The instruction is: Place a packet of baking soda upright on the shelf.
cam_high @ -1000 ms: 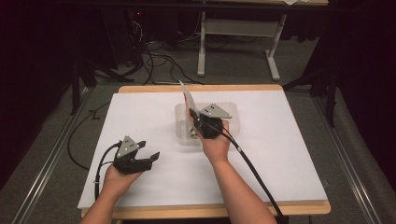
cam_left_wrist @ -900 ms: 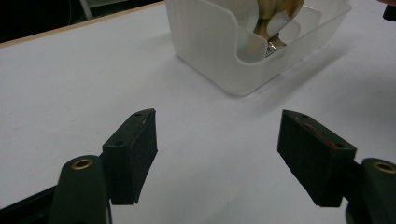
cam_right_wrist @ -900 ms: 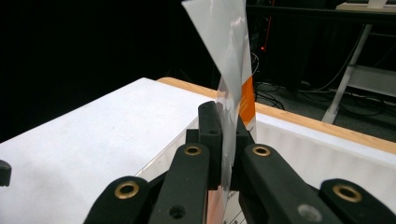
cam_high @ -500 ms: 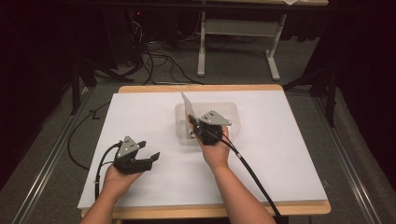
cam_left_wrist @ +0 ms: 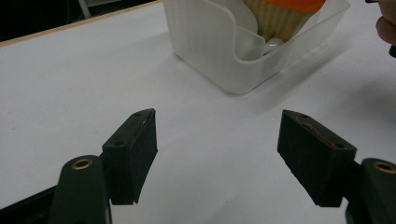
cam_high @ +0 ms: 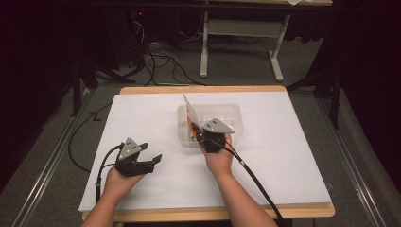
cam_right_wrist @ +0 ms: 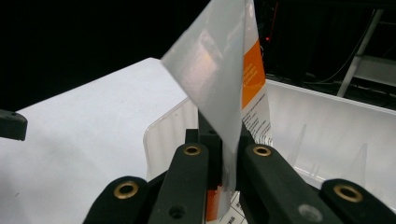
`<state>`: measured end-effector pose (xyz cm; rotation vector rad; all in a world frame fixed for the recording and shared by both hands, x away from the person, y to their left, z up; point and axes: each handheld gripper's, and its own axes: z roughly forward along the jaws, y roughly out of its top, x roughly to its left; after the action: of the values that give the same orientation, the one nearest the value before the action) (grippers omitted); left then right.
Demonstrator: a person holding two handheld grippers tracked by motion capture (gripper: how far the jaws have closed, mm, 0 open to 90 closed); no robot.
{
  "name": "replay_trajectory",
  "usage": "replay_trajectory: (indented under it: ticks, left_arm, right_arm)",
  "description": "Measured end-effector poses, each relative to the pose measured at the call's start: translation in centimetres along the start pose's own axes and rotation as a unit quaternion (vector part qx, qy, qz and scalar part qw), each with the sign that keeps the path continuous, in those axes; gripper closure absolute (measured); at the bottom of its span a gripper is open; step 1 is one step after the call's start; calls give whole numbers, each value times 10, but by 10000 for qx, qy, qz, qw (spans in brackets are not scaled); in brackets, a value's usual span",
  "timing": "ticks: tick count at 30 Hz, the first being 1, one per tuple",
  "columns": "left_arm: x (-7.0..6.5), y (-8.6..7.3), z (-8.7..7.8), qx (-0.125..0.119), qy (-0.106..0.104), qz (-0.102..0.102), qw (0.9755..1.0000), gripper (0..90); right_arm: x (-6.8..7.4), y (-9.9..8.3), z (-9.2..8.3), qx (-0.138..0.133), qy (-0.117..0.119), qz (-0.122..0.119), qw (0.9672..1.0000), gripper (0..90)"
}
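Packet (cam_right_wrist: 224,88), flat and silvery with an orange and white printed face, pinched between both jaws of the right gripper (cam_high: 198,134), standing nearly upright and rising well above them. Lower edge inside the clear plastic tub (cam_high: 234,113), just ahead of that gripper, orange end down.

Going left to right in the high view:

1. Left gripper (cam_high: 153,161) held low over the white table cover (cam_high: 142,109), near its front left part. Jaws spread wide apart, nothing between them, only bare white surface ahead. Seen from its own camera, tub corner ahead and to the right, well apart from the pads (cam_left_wrist: 135,144).
2. Tub at the middle of the cover, beyond and to the right of the left gripper, right under the front of the right one.
3. Right gripper over the tub's near left corner, jaws closed tight on the packet, cable (cam_high: 255,177) trailing back along the forearm.
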<state>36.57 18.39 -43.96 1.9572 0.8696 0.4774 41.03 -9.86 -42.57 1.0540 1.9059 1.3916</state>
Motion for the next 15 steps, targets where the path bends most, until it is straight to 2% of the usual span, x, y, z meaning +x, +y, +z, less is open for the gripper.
replay_trajectory:
  ticks: [6, 8, 10, 11, 12, 13, 14, 15]
  left_arm:
    - [0, 0, 0, 10, 2, 18, 10000, 290]
    - [0, 0, 0, 0, 5, 15, 10000, 289]
    - [0, 0, 0, -3, 3, 5, 10000, 290]
    - [1, 0, 0, -5, 11, 1, 10000, 290]
    - [1, 0, 0, -5, 11, 1, 10000, 290]
    - [1, 0, 0, -5, 14, 1, 10000, 289]
    - [1, 0, 0, -5, 14, 1, 10000, 290]
    - [1, 0, 0, -15, 14, 2, 10000, 290]
  right_arm:
    - [0, 3, -1, 6, -34, -87, 10000, 880]
    - [1, 6, -1, 102, -25, -141, 9998, 787]
    - [1, 7, -1, 109, -34, -121, 9999, 764]
    - [1, 9, -1, 115, -32, -110, 9999, 685]
    - [1, 9, -1, 115, -32, -110, 9999, 685]
    - [-1, 11, -2, 139, -37, -87, 9999, 601]
    - [-1, 11, -2, 139, -37, -87, 9999, 601]
    - [-2, 12, -3, 144, -51, -42, 9999, 536]
